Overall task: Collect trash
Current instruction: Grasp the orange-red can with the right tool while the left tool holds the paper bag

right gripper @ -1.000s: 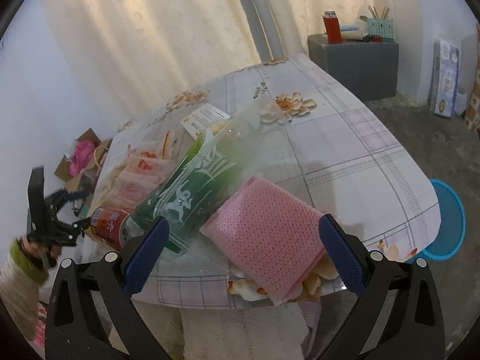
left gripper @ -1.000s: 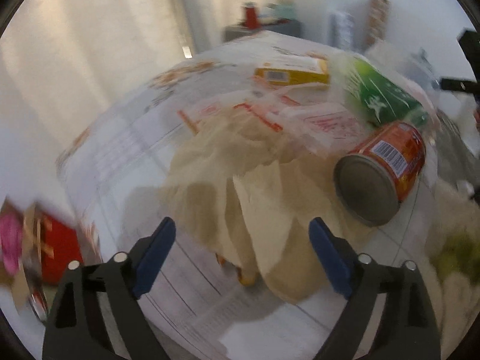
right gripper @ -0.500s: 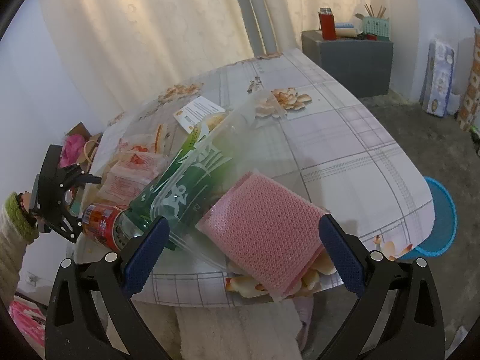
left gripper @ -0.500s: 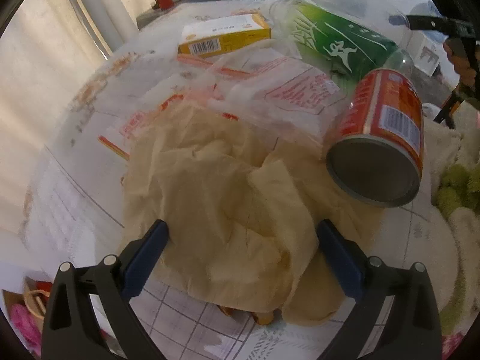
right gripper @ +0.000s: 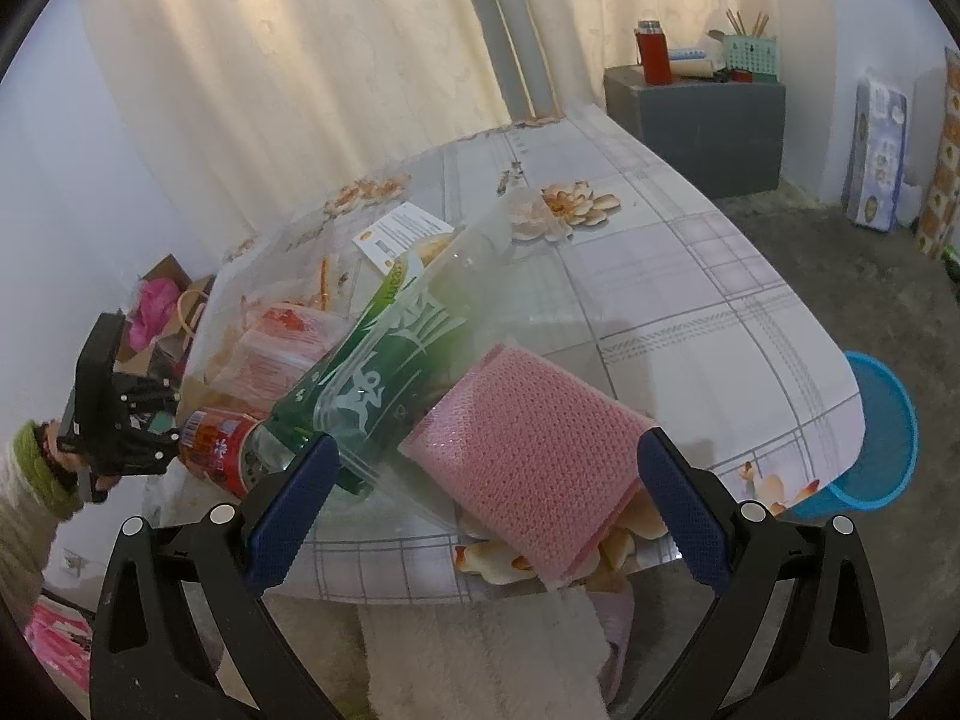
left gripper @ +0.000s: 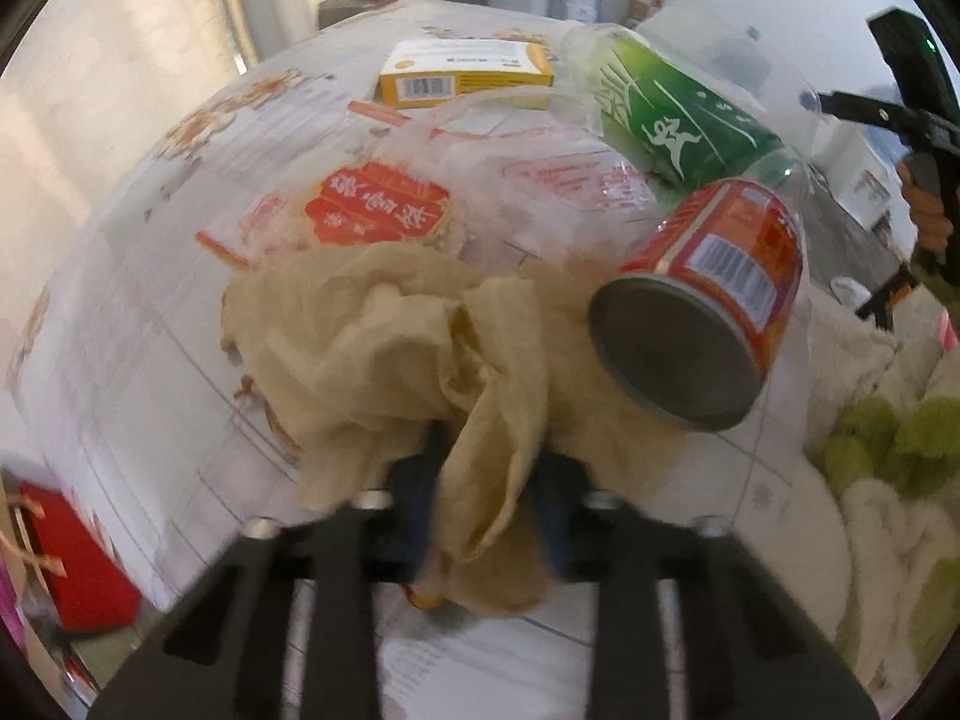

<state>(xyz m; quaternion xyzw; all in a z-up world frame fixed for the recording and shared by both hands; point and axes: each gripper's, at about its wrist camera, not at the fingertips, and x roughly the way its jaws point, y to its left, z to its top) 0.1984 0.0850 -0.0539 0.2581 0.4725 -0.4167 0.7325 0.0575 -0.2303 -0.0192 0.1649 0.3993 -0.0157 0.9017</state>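
- The left gripper (left gripper: 489, 498) has just closed; its fingers pinch the crumpled tan paper (left gripper: 384, 348) lying on the surface (left gripper: 138, 276) beside the red can (left gripper: 708, 312).
- The right gripper (right gripper: 486, 498) hovers with fingers spread, empty, before the pink sponge (right gripper: 534, 444).

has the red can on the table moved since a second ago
Cannot tell for sure, but it looks unmoved. In the right wrist view the red can lies at the green bottle's base near the table edge, as before.

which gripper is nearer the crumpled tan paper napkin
Left. The left gripper is clamped on the crumpled tan paper napkin; the right gripper hangs open by the pink sponge.
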